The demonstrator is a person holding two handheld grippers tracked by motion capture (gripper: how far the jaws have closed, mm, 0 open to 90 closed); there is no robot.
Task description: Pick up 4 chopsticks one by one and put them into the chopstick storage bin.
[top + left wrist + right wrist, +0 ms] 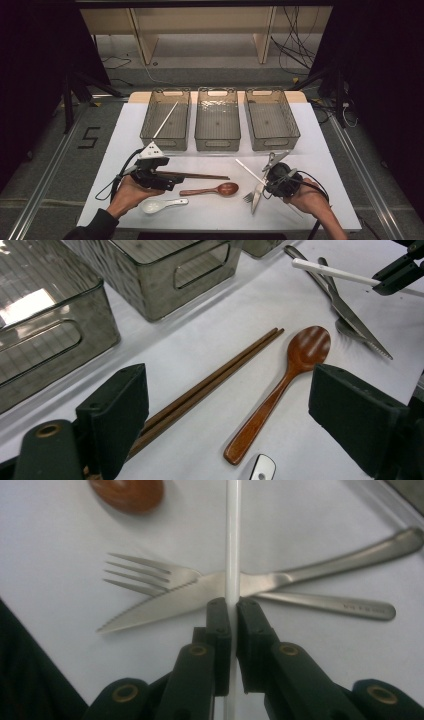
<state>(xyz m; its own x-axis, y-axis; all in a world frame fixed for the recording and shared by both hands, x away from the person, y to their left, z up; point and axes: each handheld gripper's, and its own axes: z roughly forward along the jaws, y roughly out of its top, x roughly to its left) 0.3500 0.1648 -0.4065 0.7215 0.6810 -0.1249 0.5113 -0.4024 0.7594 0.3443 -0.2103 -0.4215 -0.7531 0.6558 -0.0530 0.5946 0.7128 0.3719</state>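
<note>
Right tongs (231,611) are clamped on the white chopstick (232,540), probably headed for its twin in the left bin (165,120), while the left tongs (227,412) hover wide apart over the brown chopsticks (210,385).

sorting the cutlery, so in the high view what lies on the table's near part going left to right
white spoon → wooden spoon → fork → knife
</note>
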